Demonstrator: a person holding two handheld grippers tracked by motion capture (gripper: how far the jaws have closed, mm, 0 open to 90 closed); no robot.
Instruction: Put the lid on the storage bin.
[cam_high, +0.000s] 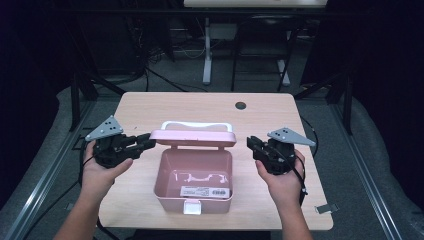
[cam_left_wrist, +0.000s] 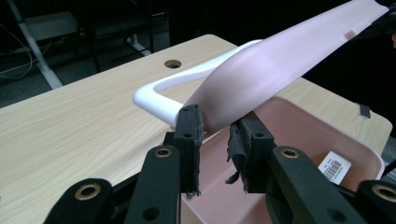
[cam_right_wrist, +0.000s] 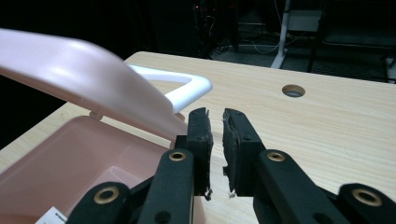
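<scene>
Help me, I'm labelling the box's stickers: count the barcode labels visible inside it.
1: a white barcode label lies flat on the floor of the open pink box, near its front wall. More could be hidden under the raised lid.

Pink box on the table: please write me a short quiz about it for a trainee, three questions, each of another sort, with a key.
1. True or false: the pink box is closed.
2. The handle on the lid is: A white, B black, C pink.
3. Which gripper has an edge of the lid between its jaws?

Key
1. False: the lid stands raised and the inside shows.
2. A.
3. The left gripper, at the lid's left end.
</scene>
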